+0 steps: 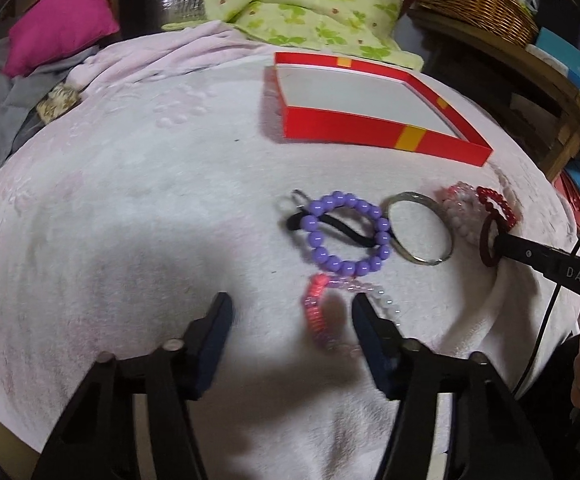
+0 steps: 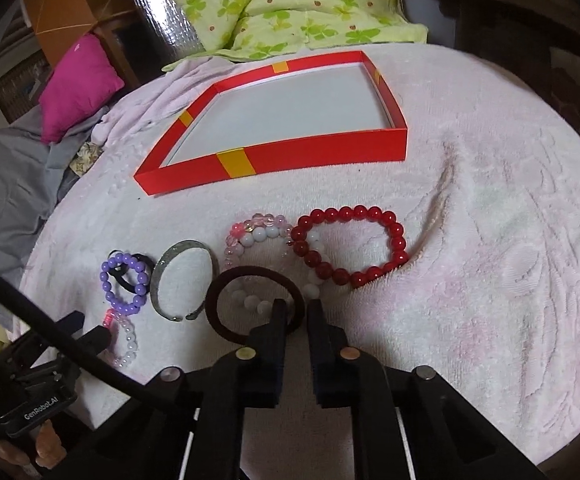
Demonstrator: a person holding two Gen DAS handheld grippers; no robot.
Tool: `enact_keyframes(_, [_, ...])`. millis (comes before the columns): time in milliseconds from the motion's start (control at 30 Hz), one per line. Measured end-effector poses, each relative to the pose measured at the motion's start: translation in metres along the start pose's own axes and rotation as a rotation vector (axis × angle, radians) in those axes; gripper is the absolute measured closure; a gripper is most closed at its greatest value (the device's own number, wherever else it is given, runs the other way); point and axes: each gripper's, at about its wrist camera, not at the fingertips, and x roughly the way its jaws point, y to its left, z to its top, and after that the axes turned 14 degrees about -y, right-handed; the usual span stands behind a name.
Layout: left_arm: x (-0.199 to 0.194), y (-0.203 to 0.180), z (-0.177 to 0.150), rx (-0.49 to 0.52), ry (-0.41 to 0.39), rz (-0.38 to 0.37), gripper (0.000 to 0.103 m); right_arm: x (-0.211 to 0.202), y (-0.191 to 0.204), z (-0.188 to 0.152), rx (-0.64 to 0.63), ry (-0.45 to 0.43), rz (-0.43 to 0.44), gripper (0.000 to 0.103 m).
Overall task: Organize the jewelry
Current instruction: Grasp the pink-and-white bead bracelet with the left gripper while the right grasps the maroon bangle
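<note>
Right tongs [image 2: 294, 309] pinch the dark hair tie [image 2: 225, 280]; left tongs [image 1: 292, 308] gape open over the pink-white bracelet [image 1: 318, 300].

Bracelets [image 2: 348, 246] in row on blanket [image 2: 490, 280]; box [image 2: 273, 160] behind them; pillow [image 2: 77, 84] far left.

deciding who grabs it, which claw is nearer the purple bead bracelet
Left. The left claw sits open just short of the purple bead bracelet, straddling the pink and white bracelet beside it. The right claw is farther off, pinching the dark hair tie.
</note>
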Motion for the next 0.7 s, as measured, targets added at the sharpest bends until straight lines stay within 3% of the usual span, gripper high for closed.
enact_keyframes(100, [0.001,-0.004,-0.002,0.032,-0.008,-0.003,0.058,-0.005,-0.003,-0.002,0.002,-0.013,0.007,0.093])
enact_keyframes(167, [0.001,-0.005,-0.002,0.029,-0.003,-0.031,0.076,-0.007,-0.003,-0.002,-0.001,-0.022,0.010,0.093])
enact_keyframes(333, [-0.003,-0.001,-0.004,0.020,-0.023,-0.034,0.092,-0.012,-0.004,-0.004,0.009,-0.032,0.017,0.093])
enact_keyframes(433, [-0.009,0.005,-0.003,-0.023,-0.039,-0.076,0.095,-0.016,-0.005,-0.004,0.019,-0.044,0.021,0.093])
enact_keyframes(700, [-0.022,0.015,0.003,-0.048,-0.085,-0.083,0.097,-0.023,-0.008,-0.004,0.054,-0.062,0.037,0.093])
